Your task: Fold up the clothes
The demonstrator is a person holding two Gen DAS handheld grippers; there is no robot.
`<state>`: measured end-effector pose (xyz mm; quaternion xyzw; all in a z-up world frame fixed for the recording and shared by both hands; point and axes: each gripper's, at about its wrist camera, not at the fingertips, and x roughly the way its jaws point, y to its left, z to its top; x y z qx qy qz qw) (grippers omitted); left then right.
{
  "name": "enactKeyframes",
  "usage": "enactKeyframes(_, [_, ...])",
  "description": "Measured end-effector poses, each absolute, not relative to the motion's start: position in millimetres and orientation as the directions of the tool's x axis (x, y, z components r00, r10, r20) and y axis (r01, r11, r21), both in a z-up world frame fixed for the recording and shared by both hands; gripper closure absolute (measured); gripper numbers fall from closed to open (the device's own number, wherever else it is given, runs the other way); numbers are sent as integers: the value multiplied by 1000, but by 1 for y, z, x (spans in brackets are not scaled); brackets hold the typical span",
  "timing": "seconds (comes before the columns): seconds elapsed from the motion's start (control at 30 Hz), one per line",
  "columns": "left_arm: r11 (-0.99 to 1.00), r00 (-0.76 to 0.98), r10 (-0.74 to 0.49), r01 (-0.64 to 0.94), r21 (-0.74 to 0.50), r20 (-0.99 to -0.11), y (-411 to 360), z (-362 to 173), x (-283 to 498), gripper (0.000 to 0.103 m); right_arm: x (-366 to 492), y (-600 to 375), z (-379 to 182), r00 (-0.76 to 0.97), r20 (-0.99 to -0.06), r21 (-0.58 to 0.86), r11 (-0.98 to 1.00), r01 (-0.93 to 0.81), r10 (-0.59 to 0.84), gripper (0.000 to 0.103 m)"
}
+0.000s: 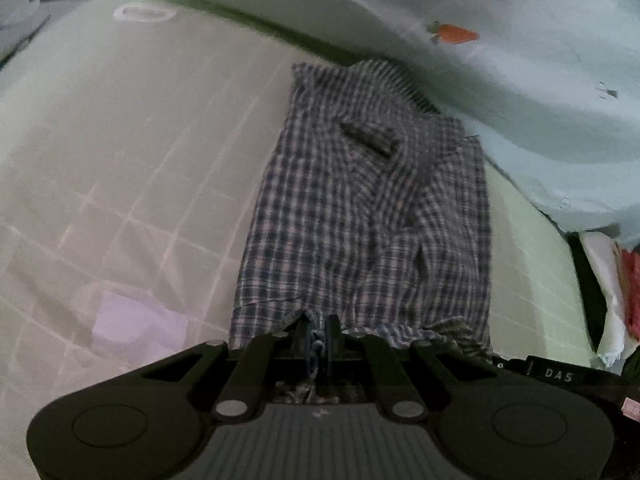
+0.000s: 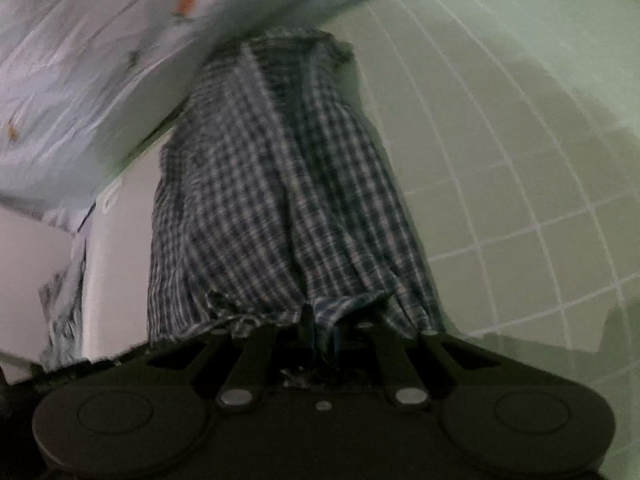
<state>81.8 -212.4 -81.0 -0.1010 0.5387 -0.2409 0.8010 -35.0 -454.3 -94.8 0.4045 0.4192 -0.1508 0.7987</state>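
A blue-and-white checked shirt [image 1: 360,200] lies lengthwise on a pale green gridded sheet [image 1: 120,160], its far end against a rumpled quilt. My left gripper [image 1: 318,330] is shut on the shirt's near edge, with bunched cloth pinched between its black fingers. In the right wrist view the same checked shirt [image 2: 280,184] stretches away from the camera, and my right gripper [image 2: 320,324] is shut on another fold of its near edge. Both views are blurred by motion.
A pale blue quilt [image 1: 500,80] with small orange carrot prints lies heaped along the far side of the sheet. A white and red bundle [image 1: 612,292] sits at the right edge. A lilac patch [image 1: 136,320] marks the sheet at the near left.
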Motion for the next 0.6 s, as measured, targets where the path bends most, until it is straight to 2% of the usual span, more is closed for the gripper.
enactKeyframes(0.1, [858,298,-506,274,-435,-809,-211,-83,86,91,-34,-460,-98,606,-787,541,605,584,118,95])
enactKeyframes(0.2, [837,312,-543,267,-477,-779,-206,-77,90,78,-31,-466,-100,619,-774,566,583,584,131,90])
enactKeyframes(0.27, [823,327,-568,265,-503,-756,-202,-71,91,64,-28,-467,-94,629,-768,564,594,573,121,82])
enactKeyframes(0.33, [811,361,-586,266,-522,-726,-196,-60,89,54,-28,-465,-82,664,-745,547,630,551,66,63])
enactKeyframes(0.4, [814,416,-580,261,-519,-700,-190,-50,86,43,-30,-464,-69,701,-713,526,661,535,1,49])
enactKeyframes(0.43, [818,452,-572,259,-513,-684,-186,-44,83,36,-33,-464,-62,720,-693,518,672,529,-33,47])
enactKeyframes(0.47, [824,495,-561,257,-504,-664,-182,-38,79,30,-37,-465,-56,737,-673,513,681,522,-58,47])
enactKeyframes(0.6, [852,574,-513,249,-461,-638,-168,-26,72,25,-48,-464,-45,726,-671,422,729,539,-149,45])
